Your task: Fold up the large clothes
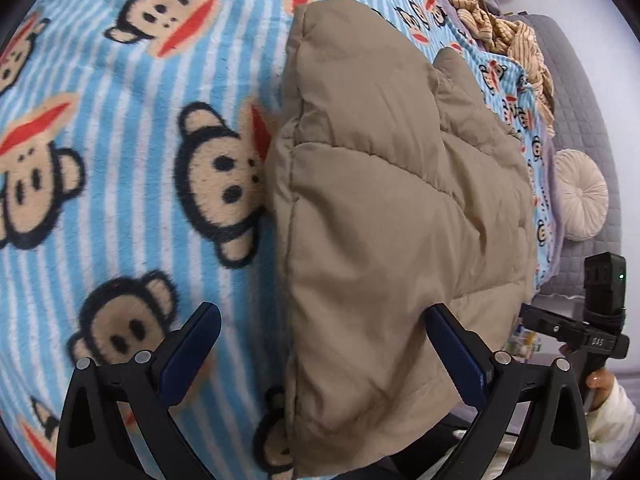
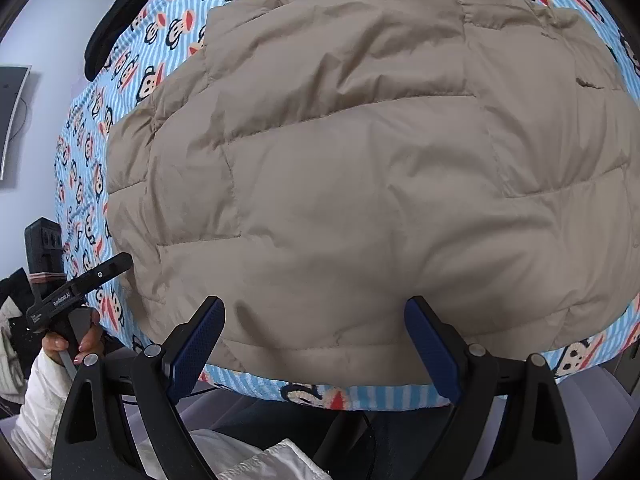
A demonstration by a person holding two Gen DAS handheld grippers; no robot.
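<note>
the tan quilted jacket (image 1: pixel 392 200) is laid flat on a striped monkey-print blanket (image 1: pixel 120 160) covering a bed. in the left wrist view its long axis is seen running from 6 o'clock up to 12 o'clock, with one long edge facing 9 o'clock. the left gripper (image 1: pixel 320 350) is held with its jaws wide apart, straddling that edge low in the frame; nothing is clamped. toward 1 o'clock a crumpled beige striped garment (image 1: pixel 504 36) is seen, and at 3 o'clock a round pleated cushion (image 1: pixel 582 194), both well apart from the jacket. only here are these two shown.

in the right wrist view the jacket (image 2: pixel 360 184) fills the middle, its hem lying along 6 o'clock. the right gripper (image 2: pixel 316 344) is held spread open just at that hem, gripping nothing. at 11 o'clock a black item (image 2: pixel 116 20) is seen on the blanket's (image 2: pixel 84 140) far edge, shown in this view alone. a white sleeve (image 2: pixel 40 408) appears at 8 o'clock.
</note>
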